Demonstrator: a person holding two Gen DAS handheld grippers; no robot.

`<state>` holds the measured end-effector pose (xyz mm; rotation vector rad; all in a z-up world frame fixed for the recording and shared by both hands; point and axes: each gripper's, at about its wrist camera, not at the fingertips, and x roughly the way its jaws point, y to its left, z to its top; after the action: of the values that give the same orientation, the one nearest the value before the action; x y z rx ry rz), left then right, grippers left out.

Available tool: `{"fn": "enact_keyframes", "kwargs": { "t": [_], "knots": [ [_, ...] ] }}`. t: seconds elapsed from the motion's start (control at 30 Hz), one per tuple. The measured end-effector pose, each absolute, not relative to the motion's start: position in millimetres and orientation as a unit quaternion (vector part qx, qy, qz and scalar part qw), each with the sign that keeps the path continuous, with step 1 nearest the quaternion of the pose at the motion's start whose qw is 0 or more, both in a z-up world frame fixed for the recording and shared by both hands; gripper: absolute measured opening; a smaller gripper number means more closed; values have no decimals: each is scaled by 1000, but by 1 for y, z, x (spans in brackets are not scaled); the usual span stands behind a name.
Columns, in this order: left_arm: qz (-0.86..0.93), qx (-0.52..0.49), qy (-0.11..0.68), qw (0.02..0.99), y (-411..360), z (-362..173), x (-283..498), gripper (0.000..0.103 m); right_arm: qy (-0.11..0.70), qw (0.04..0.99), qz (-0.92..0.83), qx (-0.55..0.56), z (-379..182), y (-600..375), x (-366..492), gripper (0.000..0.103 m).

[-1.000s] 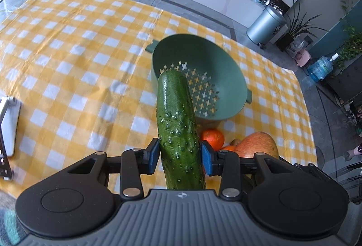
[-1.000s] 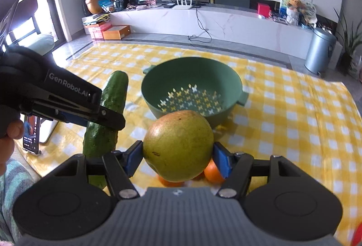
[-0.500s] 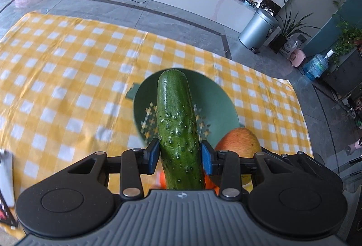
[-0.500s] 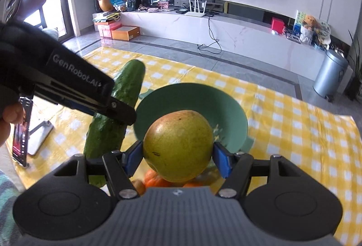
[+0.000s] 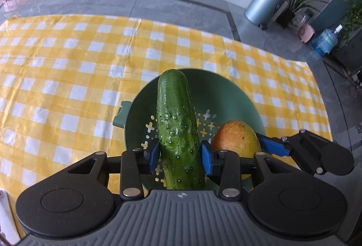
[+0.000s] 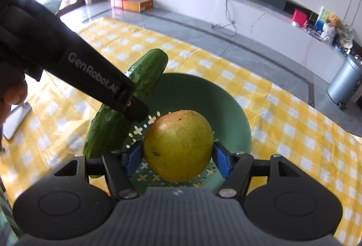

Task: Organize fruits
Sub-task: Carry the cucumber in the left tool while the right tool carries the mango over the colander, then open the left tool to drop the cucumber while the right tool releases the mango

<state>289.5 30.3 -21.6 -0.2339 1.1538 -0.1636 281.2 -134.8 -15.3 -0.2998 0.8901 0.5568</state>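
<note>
The left gripper (image 5: pixel 179 154) clamped a bumpy dark-green cucumber (image 5: pixel 177 130) at its lower half, long axis pointing forward — likely so it could tip in end-first; the right gripper (image 6: pixel 178 156) pinched a round yellow-green mango with a reddish blush (image 6: pixel 178 144) across its widest part, a firm hold for a heavy, smooth fruit; both hung over the sage-green plastic colander bowl with cross-shaped holes (image 5: pixel 226 96), its bottom bare as far as visible — neither fruit released yet; beyond lay the yellow-and-white checked cloth (image 5: pixel 67 65); farther off, a grey metal bin (image 5: pixel 263 6).
</note>
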Motion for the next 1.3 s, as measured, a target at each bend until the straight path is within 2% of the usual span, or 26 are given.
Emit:
{"fn": "enact_keyframes", "kwargs": {
  "t": [0.5, 0.93, 1.13, 1.3],
  "knots": [
    [-74, -91, 585, 803, 27, -65, 312, 42, 474, 814, 286, -175, -54, -121, 307, 63],
    [-78, -81, 582, 805, 26, -64, 311, 44, 498, 802, 283, -170, -61, -117, 314, 64],
    [-79, -83, 574, 811, 29, -57, 308, 53, 505, 800, 275, -171, -60, -117, 314, 64],
    [-81, -83, 572, 812, 30, -54, 303, 56, 519, 794, 268, -167, -60, -121, 316, 64]
  ]
}}
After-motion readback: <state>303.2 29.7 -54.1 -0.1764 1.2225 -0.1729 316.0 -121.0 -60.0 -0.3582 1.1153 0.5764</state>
